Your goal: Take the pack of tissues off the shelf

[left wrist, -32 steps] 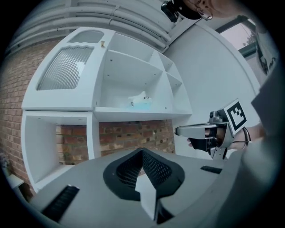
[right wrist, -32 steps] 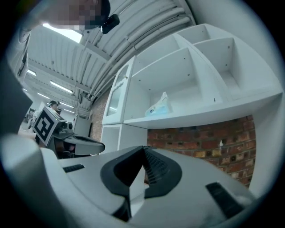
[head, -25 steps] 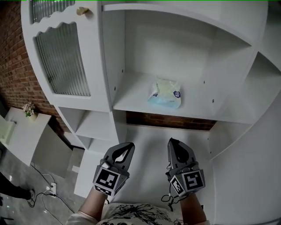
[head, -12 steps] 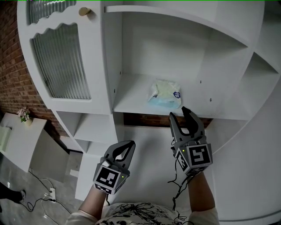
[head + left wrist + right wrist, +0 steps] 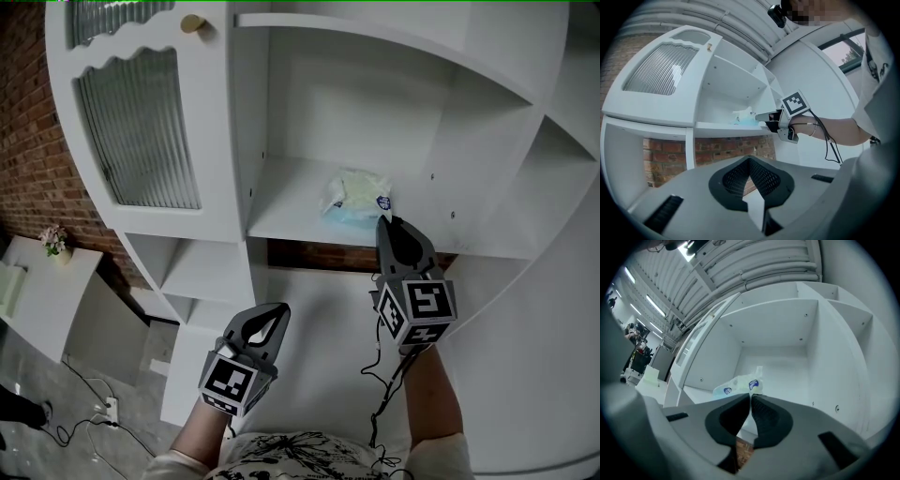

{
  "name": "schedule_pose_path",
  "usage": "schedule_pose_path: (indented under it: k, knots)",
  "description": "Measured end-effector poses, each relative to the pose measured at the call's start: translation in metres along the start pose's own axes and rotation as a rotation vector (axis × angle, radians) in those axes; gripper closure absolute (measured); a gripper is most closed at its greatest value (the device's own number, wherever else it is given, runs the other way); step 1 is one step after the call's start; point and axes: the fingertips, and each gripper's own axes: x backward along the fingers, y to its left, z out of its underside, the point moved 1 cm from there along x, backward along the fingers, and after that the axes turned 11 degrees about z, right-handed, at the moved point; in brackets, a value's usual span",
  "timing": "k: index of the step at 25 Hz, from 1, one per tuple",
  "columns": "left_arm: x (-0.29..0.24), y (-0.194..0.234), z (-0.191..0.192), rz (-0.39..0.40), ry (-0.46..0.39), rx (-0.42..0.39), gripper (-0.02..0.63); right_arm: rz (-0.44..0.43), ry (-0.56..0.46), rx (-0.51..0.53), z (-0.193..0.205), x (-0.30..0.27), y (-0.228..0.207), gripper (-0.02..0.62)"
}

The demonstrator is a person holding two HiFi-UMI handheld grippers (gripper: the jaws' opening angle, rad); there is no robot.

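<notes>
The pack of tissues, pale green and blue in a clear wrapper, lies on the white shelf board of the open middle compartment. My right gripper is raised to the shelf's front edge, its tips at the pack's near right corner. Its jaws are closing, nearly together, with the edge of the pack pinched at the tips of the right gripper. My left gripper hangs low in front of the cabinet, shut and holding nothing. In the left gripper view the pack shows with the right gripper against it.
A ribbed glass cabinet door with a round knob stands left of the compartment. Curved open shelves lie to the right, smaller cubbies below left. A brick wall and floor cables are at far left.
My right gripper rose from waist height to the shelf edge, opened wide on the way, then closed at the pack's corner. The left gripper stayed put.
</notes>
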Motion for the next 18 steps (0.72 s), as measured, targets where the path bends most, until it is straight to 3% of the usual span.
schedule_pose_path:
  k: [12,18]
  knots:
    - [0.015,-0.016,0.001,-0.021,0.006,0.006,0.591,-0.056,-0.107,-0.024,-0.017,0.054,0.01,0.586]
    - [0.027,-0.016,0.008,-0.054,0.02,0.021,0.591,-0.067,-0.087,-0.046,0.006,0.097,0.029,0.586]
